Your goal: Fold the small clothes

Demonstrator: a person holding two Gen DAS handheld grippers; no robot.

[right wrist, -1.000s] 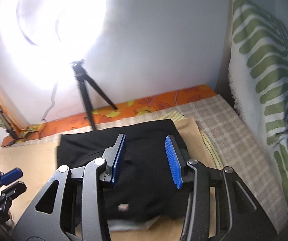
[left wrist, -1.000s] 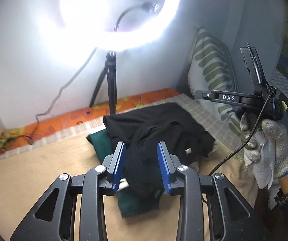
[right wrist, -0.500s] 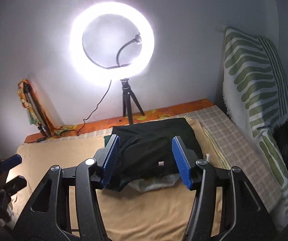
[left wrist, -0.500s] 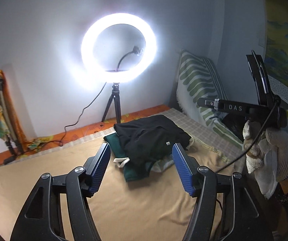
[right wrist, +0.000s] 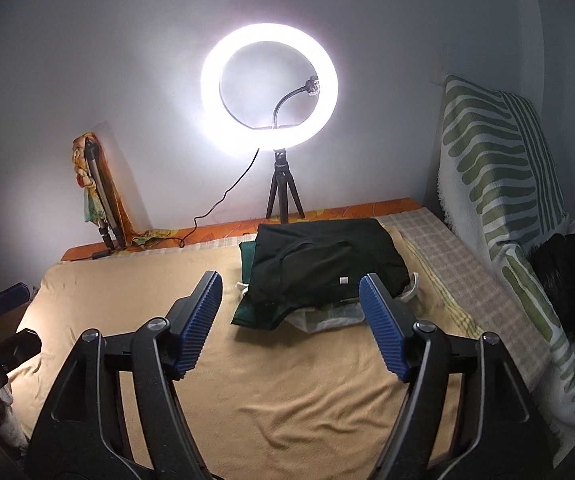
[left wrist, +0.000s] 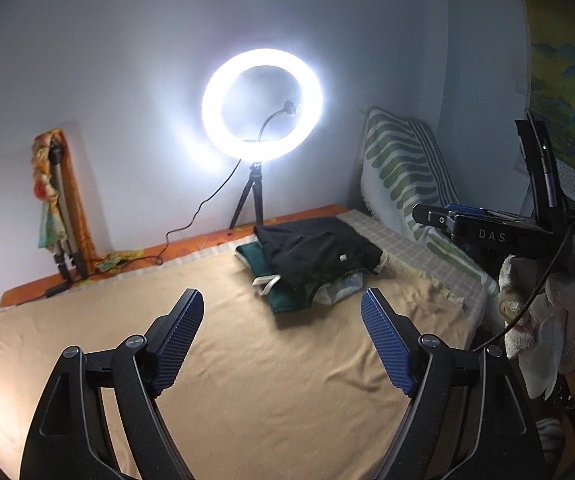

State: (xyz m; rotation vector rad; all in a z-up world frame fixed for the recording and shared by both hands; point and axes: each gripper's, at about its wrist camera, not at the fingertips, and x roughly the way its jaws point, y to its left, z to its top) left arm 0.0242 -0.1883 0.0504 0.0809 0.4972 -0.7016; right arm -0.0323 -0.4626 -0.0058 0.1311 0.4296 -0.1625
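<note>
**Both grippers empty above the bed, folded clothes stacked at the far end**

Nearest, the left gripper (left wrist: 281,338) has its blue fingers (left wrist: 179,336) spread wide over bare tan blanket (left wrist: 287,380); they have just been opening and nothing lies between them. The right gripper (right wrist: 290,324) is likewise spread, its fingers having just been opening, empty, hovering short of the clothes. A gloved hand (left wrist: 547,312) holds the right gripper at the left view's right edge. Farther on, a black garment (right wrist: 327,268) lies folded atop a dark green one (left wrist: 283,300) and a pale piece, near the bed's far edge. Behind stands a lit ring light (right wrist: 269,88) on a small tripod; a green-striped cushion (right wrist: 499,184) leans to the right.
</note>
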